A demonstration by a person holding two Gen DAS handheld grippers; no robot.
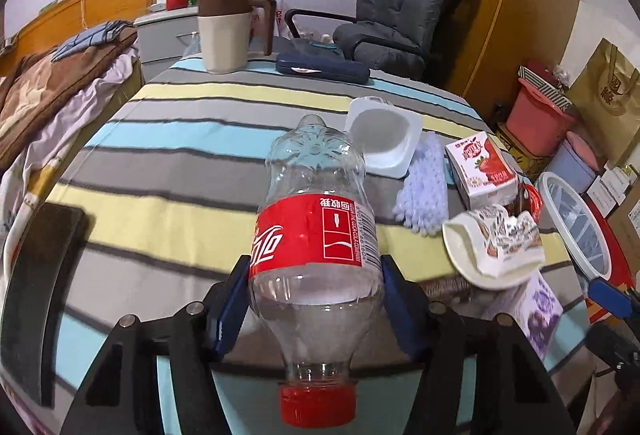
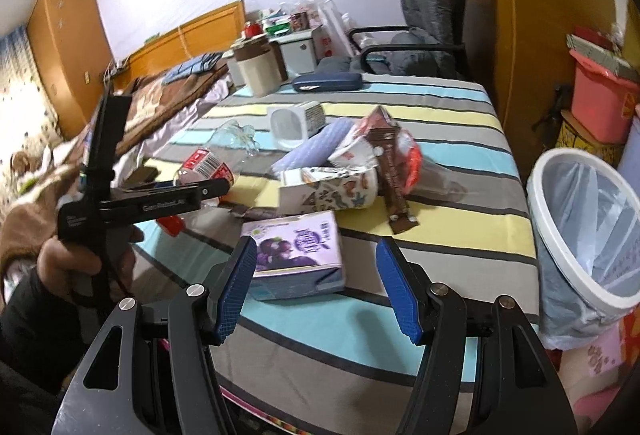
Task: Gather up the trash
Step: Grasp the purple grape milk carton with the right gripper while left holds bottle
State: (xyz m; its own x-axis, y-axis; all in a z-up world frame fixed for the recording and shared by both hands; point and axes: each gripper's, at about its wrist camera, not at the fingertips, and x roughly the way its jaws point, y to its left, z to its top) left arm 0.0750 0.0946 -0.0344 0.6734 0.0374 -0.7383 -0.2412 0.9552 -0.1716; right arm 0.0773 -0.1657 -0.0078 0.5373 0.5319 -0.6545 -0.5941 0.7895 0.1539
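Observation:
My left gripper [image 1: 314, 267] is shut on a clear cola bottle [image 1: 316, 219] with a red label and red cap, cap toward the camera, above the striped table [image 1: 180, 163]. In the right wrist view the bottle [image 2: 204, 165] shows at the left in that gripper. My right gripper [image 2: 316, 255] is open, its fingers either side of a purple grape drink carton [image 2: 296, 255] lying on the table. A white-rimmed trash bin [image 2: 580, 235] with a clear liner stands right of the table; it also shows in the left wrist view [image 1: 576, 219].
Other trash on the table: a white plastic tub [image 1: 380, 135], a strawberry carton [image 1: 480, 167], a crumpled paper cup [image 2: 340, 187], a chocolate wrapper [image 2: 392, 175]. A mug [image 1: 224, 31] and a blue case [image 1: 324, 69] sit at the far edge. A chair [image 1: 396, 11] stands behind.

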